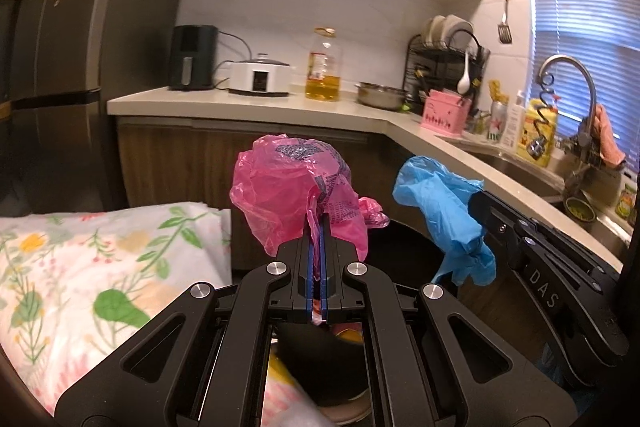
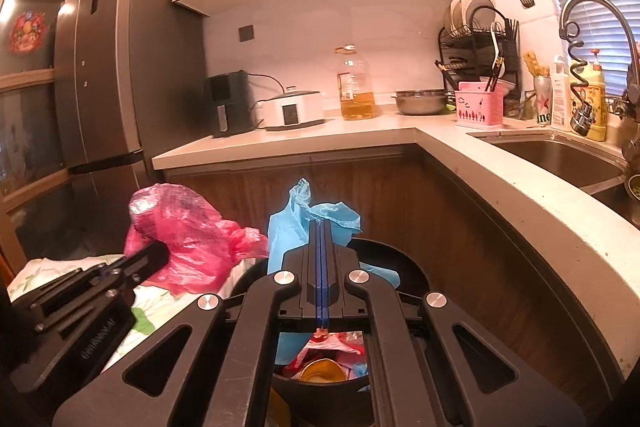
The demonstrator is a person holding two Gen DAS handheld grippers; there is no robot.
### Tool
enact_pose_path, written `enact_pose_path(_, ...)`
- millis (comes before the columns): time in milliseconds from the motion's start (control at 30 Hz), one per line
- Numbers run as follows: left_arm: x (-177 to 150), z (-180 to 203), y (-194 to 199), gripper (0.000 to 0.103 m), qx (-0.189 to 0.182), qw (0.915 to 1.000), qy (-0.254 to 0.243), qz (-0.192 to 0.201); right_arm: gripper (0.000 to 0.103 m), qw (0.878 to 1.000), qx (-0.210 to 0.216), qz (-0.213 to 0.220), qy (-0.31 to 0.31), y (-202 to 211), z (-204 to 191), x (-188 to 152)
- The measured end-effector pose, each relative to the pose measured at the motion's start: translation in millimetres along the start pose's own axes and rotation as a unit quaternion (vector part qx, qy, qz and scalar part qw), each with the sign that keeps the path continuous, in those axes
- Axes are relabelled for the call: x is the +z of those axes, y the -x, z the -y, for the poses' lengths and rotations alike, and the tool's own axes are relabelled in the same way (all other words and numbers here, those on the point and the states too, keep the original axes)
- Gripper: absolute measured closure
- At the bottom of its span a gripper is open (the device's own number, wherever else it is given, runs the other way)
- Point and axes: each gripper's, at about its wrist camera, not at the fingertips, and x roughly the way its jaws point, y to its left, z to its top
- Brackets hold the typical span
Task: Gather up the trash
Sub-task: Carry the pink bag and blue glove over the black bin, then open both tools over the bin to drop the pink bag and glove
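Note:
My left gripper (image 1: 319, 217) is shut on a crumpled pink plastic bag (image 1: 296, 191), which bulges above its fingertips. The right gripper (image 2: 321, 223) is shut on a blue plastic bag (image 2: 296, 227), whose folds stick up and hang to the left of its fingers. In the left wrist view the blue bag (image 1: 444, 211) hangs from the right gripper (image 1: 474, 201) at the right. In the right wrist view the pink bag (image 2: 188, 235) and the left gripper (image 2: 158, 251) are at the left. Both bags are held above a black trash bin (image 2: 404, 263) with colourful rubbish inside.
A floral cloth (image 1: 92, 267) lies left of the bin. An L-shaped counter (image 2: 360, 131) carries an air fryer (image 1: 192, 57), a white cooker (image 1: 260, 75), an oil bottle (image 1: 325, 67), a metal bowl, a dish rack and a pink holder. A sink (image 2: 560, 155) with tap is at right, a fridge (image 2: 120, 67) at left.

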Motion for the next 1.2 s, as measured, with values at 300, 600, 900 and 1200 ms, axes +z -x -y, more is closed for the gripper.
enact_pose_path(300, -1, 0, -27, 0.102, -0.015, 0.9998, 0.012, -0.01, 0.102, 1.0, 0.0, -0.007, -0.012, -17, 9, -1)
enact_pose_path(600, -8, -2, -43, 0.054, -0.028, 0.9995, 0.011, -0.013, 0.074, 1.0, -0.005, -0.019, -0.019, -33, 15, -5)
enact_pose_path(900, -14, -33, -23, 0.022, 0.023, 0.9988, 0.04, -0.015, 0.047, 0.999, -0.025, -0.029, -0.013, -23, 11, -10)
enact_pose_path(1200, -32, -74, 50, 0.01, 0.097, 0.9942, 0.044, -0.016, 0.017, 0.999, -0.016, -0.046, 0.021, 13, -32, -16)
